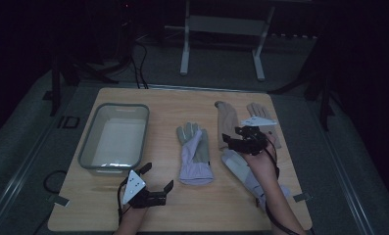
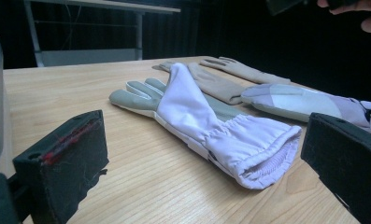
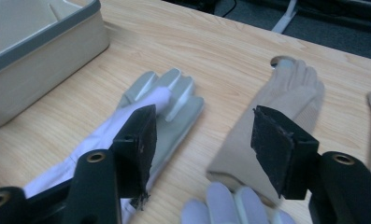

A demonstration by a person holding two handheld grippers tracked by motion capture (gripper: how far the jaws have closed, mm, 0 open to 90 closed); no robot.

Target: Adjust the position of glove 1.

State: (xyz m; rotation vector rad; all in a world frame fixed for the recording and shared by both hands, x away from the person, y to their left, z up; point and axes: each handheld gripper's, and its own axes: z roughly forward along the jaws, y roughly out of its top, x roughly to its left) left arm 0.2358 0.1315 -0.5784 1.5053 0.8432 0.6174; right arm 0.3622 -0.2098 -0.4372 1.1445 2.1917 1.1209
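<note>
Plainly, no readable writing; right claw (image 1: 232, 137) gapes empty above beige glove (image 1: 227, 125).

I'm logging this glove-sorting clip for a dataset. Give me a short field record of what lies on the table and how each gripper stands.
table: light wood
bin: grey, far left
lilac gloves: one mid-table; one under the right forearm
beige gloves: two, far right; nearer one
left gripper: open, holds nothing, near table's front edge
right gripper: open, nothing between the jaws, above the beige and lilac gloves
</note>
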